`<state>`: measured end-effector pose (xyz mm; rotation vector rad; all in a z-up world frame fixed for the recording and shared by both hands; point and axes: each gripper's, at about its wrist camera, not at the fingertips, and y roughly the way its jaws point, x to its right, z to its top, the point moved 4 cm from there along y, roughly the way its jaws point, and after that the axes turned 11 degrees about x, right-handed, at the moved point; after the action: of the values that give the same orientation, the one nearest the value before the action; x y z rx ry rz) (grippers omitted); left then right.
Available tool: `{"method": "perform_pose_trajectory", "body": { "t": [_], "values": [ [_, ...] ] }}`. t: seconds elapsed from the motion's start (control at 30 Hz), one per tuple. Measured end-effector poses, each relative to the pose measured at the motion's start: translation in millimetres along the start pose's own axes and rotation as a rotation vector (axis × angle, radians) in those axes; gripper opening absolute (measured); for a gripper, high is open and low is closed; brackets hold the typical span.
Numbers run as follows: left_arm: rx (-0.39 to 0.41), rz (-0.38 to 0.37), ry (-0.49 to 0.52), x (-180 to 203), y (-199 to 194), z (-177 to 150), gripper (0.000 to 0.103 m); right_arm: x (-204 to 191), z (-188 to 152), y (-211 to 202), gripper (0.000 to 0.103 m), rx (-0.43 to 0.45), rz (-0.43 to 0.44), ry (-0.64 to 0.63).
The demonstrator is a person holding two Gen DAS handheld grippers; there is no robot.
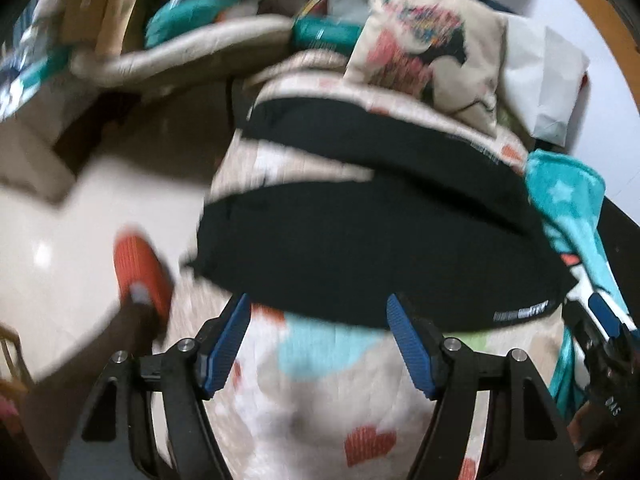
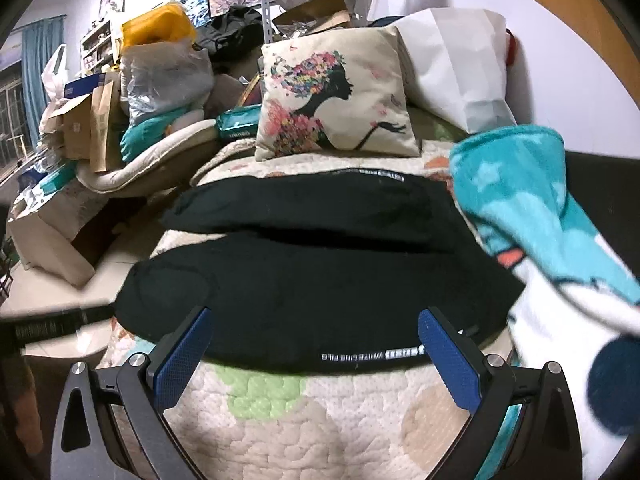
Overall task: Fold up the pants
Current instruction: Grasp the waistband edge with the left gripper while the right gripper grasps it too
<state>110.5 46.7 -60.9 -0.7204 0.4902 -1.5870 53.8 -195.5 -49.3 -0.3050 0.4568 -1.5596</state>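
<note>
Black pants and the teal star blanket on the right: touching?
Touching. The right wrist view shows the teal star-print fleece blanket draped over the right end of the black fabric pants, with no quilt visible between them.

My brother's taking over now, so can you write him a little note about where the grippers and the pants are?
Left gripper: open, empty, hovering at the near edge of the black pants.
Right gripper: open, empty, also at the near edge.
Pants: lying across the quilted blanket, both legs side by side, in front of the printed cushion. A teal star blanket lies along their right side.
Done: pants appear laid out flat.
Left: grip the pants and fold them; no finished fold shows yet.
</note>
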Motion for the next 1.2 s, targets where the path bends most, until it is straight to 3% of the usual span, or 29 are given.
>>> {"method": "perform_pose_trajectory", "body": {
  "t": [0.13,0.3,0.47,0.6,0.87,1.13,1.2],
  "values": [
    [0.064,0.016,0.08,6.8,7.0,45.0,0.07,10.0,29.5,10.2,0.103,-0.107,0.079,0.046],
    [0.056,-0.017,0.064,-14.0,39.6,93.2,0.07,35.1,75.2,36.4,0.103,-0.182,0.125,0.01],
    [0.018,0.011,0.164,-30.3,99.3,131.7,0.07,67.4,110.0,104.5,0.103,-0.249,0.126,-0.078],
    [-0.037,0.007,0.241,-33.3,157.9,157.5,0.07,84.8,122.7,171.7,0.102,-0.304,0.152,-0.069],
    [-0.077,-0.083,0.326,-11.8,265.9,197.7,0.07,99.7,135.4,291.8,0.1,-0.373,0.219,-0.038],
    [-0.186,-0.189,0.44,6.7,336.0,196.7,0.071,93.3,114.0,362.5,0.093,-0.477,0.318,-0.062],
    [-0.162,-0.216,0.463,10.1,338.7,196.4,0.078,90.0,106.1,374.1,0.093,-0.505,0.338,-0.072]
  ]
}}
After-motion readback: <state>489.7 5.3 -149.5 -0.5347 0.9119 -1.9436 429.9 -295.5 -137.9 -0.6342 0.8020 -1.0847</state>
